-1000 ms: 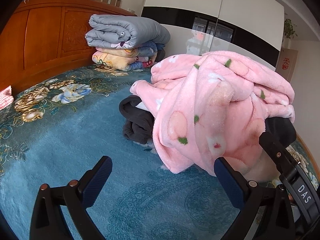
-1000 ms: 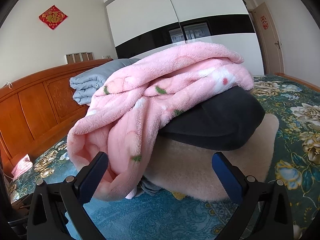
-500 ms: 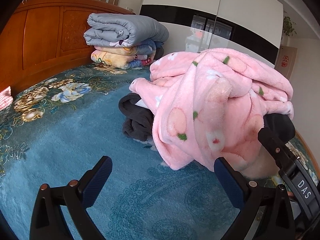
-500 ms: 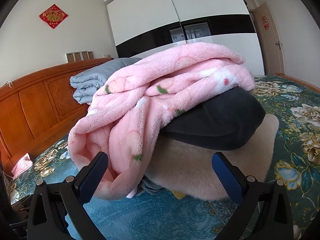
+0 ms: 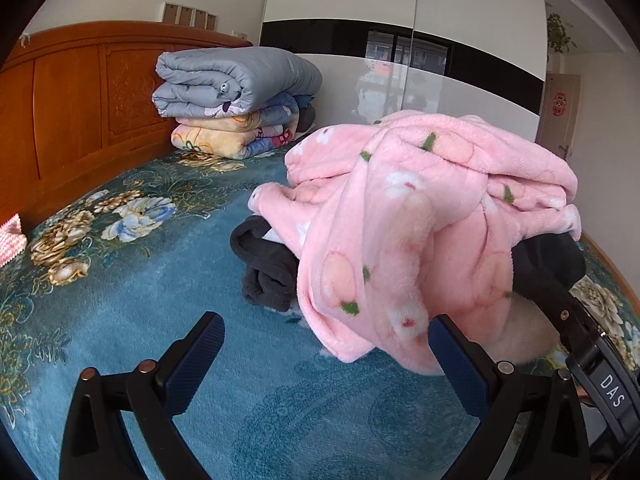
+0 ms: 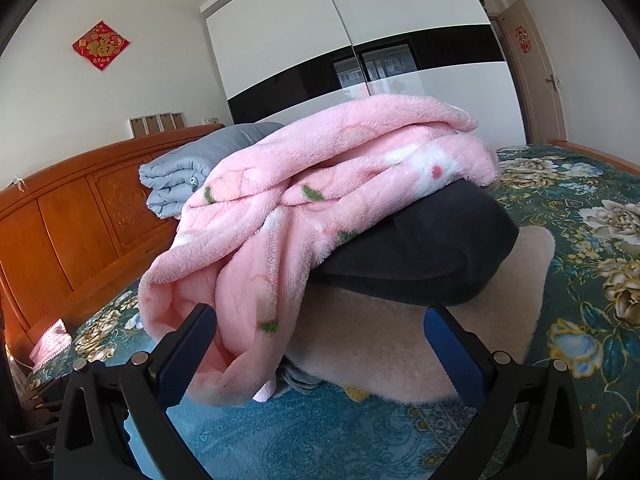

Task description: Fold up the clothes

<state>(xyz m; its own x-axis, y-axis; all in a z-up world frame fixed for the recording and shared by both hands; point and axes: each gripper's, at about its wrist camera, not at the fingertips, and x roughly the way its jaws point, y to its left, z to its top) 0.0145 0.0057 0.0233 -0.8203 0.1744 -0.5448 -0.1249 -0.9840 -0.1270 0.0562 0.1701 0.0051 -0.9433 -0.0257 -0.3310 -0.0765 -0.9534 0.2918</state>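
left gripper (image 5: 326, 354) jaws wide, empty, low centre frame | right gripper (image 6: 320, 340) jaws wide, empty, straddling drooping hem | pink fleece garment (image 5: 420, 216) centre-right, plush, crumpled atop black garment (image 6: 432, 256) and cream fleece (image 6: 380, 344) on bed (image 5: 120, 320) | advice: pinch hem edge only, lift clear | grey quilt (image 5: 236, 76) upper left

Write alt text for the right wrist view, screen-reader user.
An open right gripper faces a heap of clothes on a blue floral bedspread: a pink fleece garment draped over a black garment, on a cream fleece piece. Behind are a wooden headboard and folded grey quilt.
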